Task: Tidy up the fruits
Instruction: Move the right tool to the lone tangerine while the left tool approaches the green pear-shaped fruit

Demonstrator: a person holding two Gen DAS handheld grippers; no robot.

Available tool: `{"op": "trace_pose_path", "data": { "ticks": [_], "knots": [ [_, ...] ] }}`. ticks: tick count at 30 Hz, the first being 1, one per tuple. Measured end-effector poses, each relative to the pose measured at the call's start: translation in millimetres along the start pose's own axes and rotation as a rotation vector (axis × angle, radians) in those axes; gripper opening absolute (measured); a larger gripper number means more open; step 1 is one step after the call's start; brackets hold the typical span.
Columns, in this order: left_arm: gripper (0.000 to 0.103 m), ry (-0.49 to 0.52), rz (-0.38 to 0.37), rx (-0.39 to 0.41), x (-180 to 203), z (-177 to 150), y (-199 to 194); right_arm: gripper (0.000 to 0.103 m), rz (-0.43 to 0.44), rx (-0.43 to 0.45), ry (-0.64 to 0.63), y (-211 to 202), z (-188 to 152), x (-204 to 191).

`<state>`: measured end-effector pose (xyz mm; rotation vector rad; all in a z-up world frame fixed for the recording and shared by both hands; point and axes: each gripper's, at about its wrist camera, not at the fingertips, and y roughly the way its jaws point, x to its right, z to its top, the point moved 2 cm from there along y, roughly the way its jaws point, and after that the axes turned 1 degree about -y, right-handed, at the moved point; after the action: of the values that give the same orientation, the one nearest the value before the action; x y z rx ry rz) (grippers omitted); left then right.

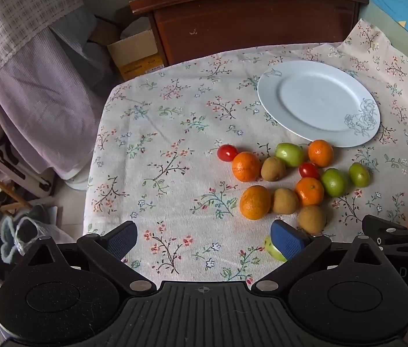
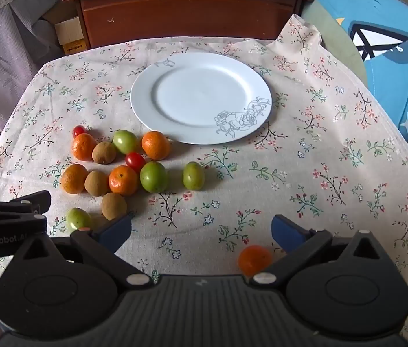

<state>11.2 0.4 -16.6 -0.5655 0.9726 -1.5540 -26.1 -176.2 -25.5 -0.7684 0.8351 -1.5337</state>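
A white plate [image 2: 201,66] with a grey rose print lies empty at the back of the floral tablecloth [image 2: 305,173]; it also shows in the left wrist view [image 1: 318,78]. Several fruits lie in a loose cluster in front of it: oranges [image 2: 155,145], brown kiwis [image 2: 104,152], green fruits [image 2: 153,177] and two cherry tomatoes [image 2: 134,160]. One orange [image 2: 254,259] lies apart, just under my right gripper [image 2: 201,230], which is open and empty. My left gripper [image 1: 204,237] is open and empty, left of the cluster [image 1: 254,201]. A green fruit [image 1: 273,250] sits by its right finger.
A dark wooden cabinet [image 2: 189,8] stands behind the table. A cardboard box [image 1: 134,52] and hanging cloth [image 1: 36,86] are at the left, a blue cushion [image 2: 383,46] at the right. The table edge drops off at the left [image 1: 94,150].
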Motion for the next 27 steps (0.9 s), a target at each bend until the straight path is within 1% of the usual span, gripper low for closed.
{"op": "trace_pose_path", "data": {
  "ticks": [1,7,14,20,26,27],
  "knots": [
    [0.1,0.005,0.009,-0.01,0.3,0.1,0.6,0.102,-0.009,0.002,-0.005,-0.1,0.0,-0.2],
    [0.1,-0.005,0.0,-0.012,-1.4,-0.4,0.5,0.102,-0.006,0.003,-0.007,-0.5,-0.1,-0.1],
    [0.1,0.001,-0.007,-0.002,1.1,-1.4,-0.2,0.102,-0.004,0.016,-0.007,-1.2,-0.7,0.6],
    [0.1,-0.012,-0.016,0.002,0.2,-0.2,-1.5,0.102,-0.005,0.037,-0.018,-5.0,1.0,0.6],
    [0.1,-0.024,-0.041,0.015,-4.3,0.2,-5.4,0.102,0.006,0.076,-0.019,-10.6,2.4,5.5],
    [0.1,-0.026,-0.045,0.017,-5.6,0.2,-6.2,0.102,0.011,0.094,-0.011,-14.1,3.9,9.7]
  ]
}}
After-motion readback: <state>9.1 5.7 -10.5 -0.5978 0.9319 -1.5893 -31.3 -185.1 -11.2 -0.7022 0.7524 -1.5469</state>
